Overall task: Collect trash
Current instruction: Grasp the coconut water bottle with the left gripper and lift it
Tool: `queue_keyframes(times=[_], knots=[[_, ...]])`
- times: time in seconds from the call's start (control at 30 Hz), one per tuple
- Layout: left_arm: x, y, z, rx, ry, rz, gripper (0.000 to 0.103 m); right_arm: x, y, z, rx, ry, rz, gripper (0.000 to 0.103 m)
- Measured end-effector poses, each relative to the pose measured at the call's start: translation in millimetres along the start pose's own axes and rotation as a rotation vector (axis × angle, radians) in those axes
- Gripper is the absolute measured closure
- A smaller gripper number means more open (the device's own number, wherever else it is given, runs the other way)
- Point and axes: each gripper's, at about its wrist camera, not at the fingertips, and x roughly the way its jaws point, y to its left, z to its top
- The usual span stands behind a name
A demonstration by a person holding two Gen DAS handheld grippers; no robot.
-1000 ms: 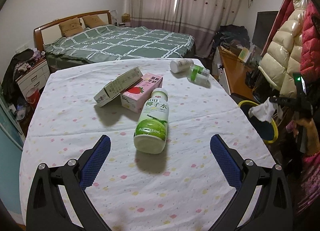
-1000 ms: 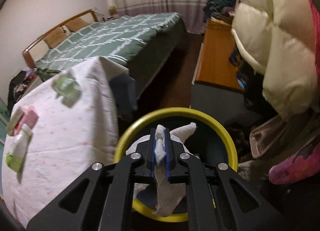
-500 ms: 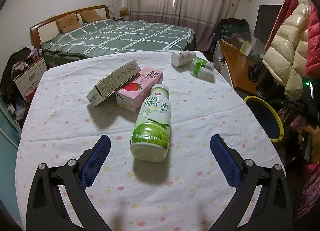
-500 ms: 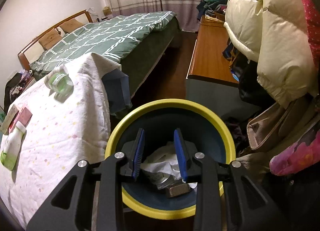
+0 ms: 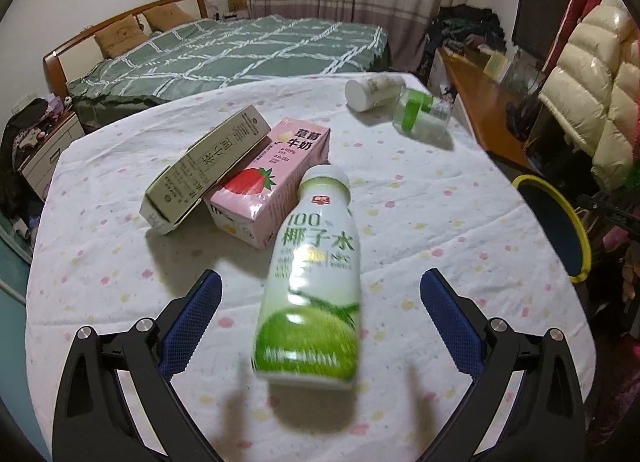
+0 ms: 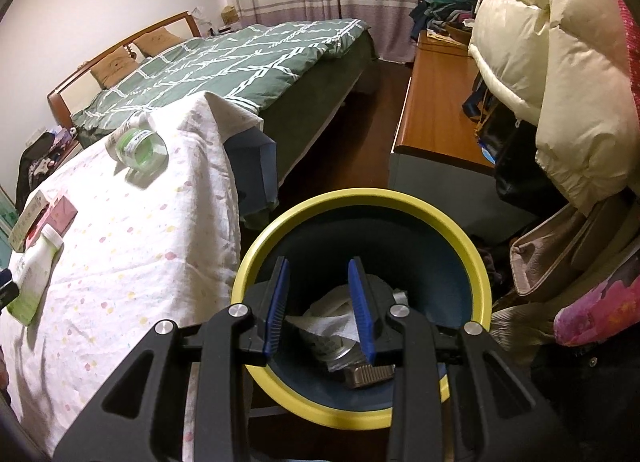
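Observation:
A green-and-white coconut water bottle [image 5: 316, 246] lies on the dotted tablecloth [image 5: 420, 202], its cap pointing away. My left gripper [image 5: 320, 278] is open wide, with the bottle's lower half between its blue pads [image 5: 192, 310] and untouched by them. Behind the bottle lie a pink strawberry milk carton [image 5: 272, 190] and a beige box [image 5: 208, 166] leaning on it. A white bottle [image 5: 370, 92] and a clear green-labelled bottle [image 5: 420, 116] lie at the far edge. My right gripper [image 6: 319, 264] hangs over the yellow-rimmed bin [image 6: 360, 196], open with nothing between its fingers. A white tissue [image 6: 336, 322] and a can [image 6: 340, 354] lie in the bin.
The bin [image 5: 580, 230] stands on the floor off the table's right edge. A green bed [image 6: 240, 62] is behind the table. A wooden cabinet [image 6: 436, 102] and hanging puffer coats [image 6: 540, 62] crowd the right side.
My right gripper opened and dropped the tissue into the bin. My left gripper moved forward and lower, so the coconut water bottle now lies between its fingers.

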Motion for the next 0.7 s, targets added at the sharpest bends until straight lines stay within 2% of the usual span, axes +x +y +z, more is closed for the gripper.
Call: queue_keyframes(times=[0.03,0.1,0.47,0.6,0.7], knots=[[4,0,3,0.008,0.013,0.004,0.007,0,0,0,0.000,0.002,0.000,0.073],[15,0,9,0.024,0.055,0.007,0.016,1,0,-1,-0.001,0.004,0.000,0.073],[55,-4,18,0.063,0.197,0.027,0.036,2,-1,-2,-0.003,0.011,0.008,0.073],[63,-7,17,0.069,0.218,0.029,0.050,2,-1,-2,-0.003,0.008,0.010,0.073],[62,-8,17,0.066,0.219,0.021,0.051,1,-1,-3,-0.003,0.008,0.012,0.073]])
